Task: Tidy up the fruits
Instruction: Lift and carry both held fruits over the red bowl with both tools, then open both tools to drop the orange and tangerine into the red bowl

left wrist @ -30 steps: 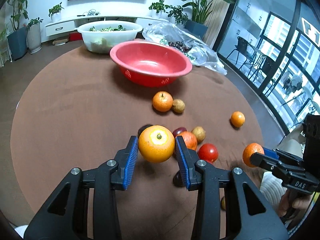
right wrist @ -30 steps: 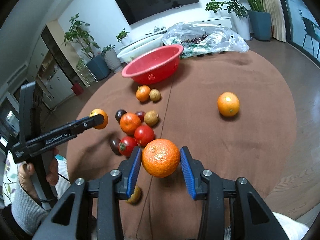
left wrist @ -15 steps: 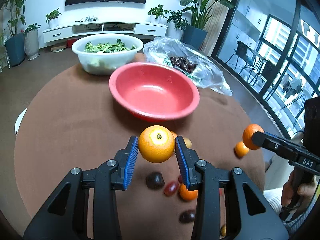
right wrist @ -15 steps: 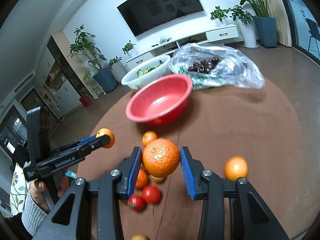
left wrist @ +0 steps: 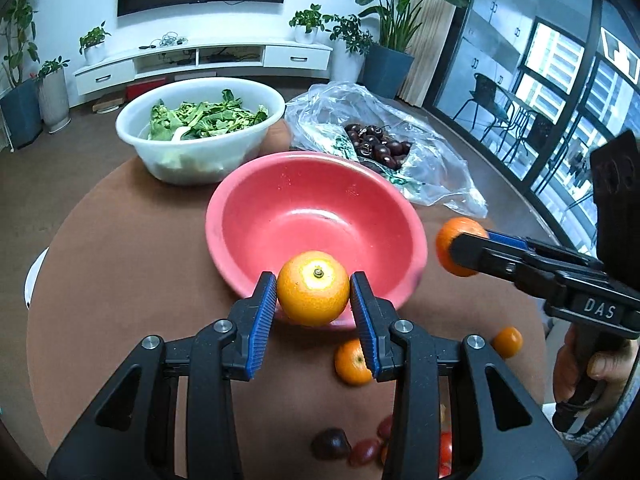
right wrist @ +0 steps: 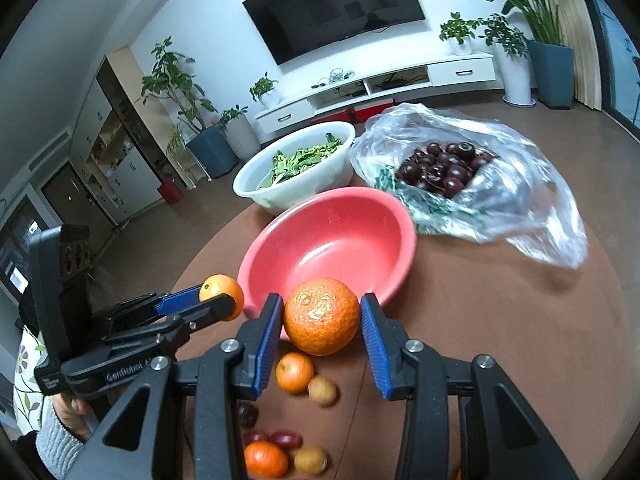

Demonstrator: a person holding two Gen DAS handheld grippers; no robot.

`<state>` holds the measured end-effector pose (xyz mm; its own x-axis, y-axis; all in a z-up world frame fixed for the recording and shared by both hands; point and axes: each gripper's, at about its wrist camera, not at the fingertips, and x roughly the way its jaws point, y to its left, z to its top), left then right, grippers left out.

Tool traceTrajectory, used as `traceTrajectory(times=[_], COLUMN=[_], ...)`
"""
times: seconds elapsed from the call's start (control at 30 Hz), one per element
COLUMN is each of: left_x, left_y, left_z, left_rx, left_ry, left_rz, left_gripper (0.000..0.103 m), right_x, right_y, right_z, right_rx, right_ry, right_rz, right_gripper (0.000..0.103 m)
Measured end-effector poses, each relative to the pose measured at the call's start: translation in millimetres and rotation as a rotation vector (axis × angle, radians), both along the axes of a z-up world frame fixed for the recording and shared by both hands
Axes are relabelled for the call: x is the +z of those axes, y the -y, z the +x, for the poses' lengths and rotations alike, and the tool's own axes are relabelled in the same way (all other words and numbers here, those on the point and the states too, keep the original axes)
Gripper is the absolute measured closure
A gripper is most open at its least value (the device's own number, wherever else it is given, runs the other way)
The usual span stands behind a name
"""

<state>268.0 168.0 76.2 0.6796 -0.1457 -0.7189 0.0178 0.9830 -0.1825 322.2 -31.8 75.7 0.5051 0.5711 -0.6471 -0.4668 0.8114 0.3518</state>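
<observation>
My left gripper (left wrist: 313,300) is shut on a yellow-orange orange (left wrist: 313,294), held in the air over the near rim of the red bowl (left wrist: 256,184). My right gripper (right wrist: 322,320) is shut on a deeper orange mandarin (right wrist: 321,316), also just at the near rim of the red bowl (right wrist: 360,204), which holds nothing. In the left wrist view the right gripper (left wrist: 452,246) comes in from the right with its mandarin (left wrist: 444,240). In the right wrist view the left gripper (right wrist: 218,294) comes in from the left with its orange (right wrist: 216,286).
A white bowl of greens (left wrist: 200,128) and a clear bag of cherries (left wrist: 376,144) stand behind the red bowl. Loose oranges (left wrist: 348,362), small brown fruits (right wrist: 323,390), dark plums (left wrist: 330,442) and tomatoes lie on the brown round table (left wrist: 120,280) below the grippers.
Both grippers have carried their fruit forward and slightly up, from above the loose fruit pile to the near rim of the red bowl. Both grips held unchanged.
</observation>
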Motion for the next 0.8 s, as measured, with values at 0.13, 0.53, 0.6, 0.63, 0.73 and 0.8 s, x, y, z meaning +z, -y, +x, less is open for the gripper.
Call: traceTrajectory(times=[0.13, 0.53, 0.6, 0.63, 0.73, 0.8], left_x=[-9, -36, -40, -41, -37, -33], left_y=[1, 10, 12, 12, 13, 14], left_z=[21, 50, 51, 52, 49, 47], left_rx=[-0.007, -0.017, -0.013, -0.015, 0.000, -0.001], left_ry=[-0.020, -0.054, -0.058, -0.056, -0.025, -0.006], left_rz=[0.017, 0.128, 0.151, 0.157, 0.176, 0.186], left_gripper=[0.067, 0.067, 0.065, 0.062, 0.046, 0.046], right_x=[-10, -34, -33, -31, -27, -24], right_y=[-14, -34, -35, -35, -35, -33], right_z=[22, 44, 43, 42, 39, 38], right_rx=[0.010, 0.017, 0.020, 0.018, 0.015, 0.012], right_ry=[-0.022, -0.013, 0.001, 0.011, 0.034, 0.037], right_rz=[-0.031, -0.177, -0.183, -0.185, -0.196, -0.187], right_gripper=[0.060, 0.059, 0.057, 0.052, 0.048, 0.048])
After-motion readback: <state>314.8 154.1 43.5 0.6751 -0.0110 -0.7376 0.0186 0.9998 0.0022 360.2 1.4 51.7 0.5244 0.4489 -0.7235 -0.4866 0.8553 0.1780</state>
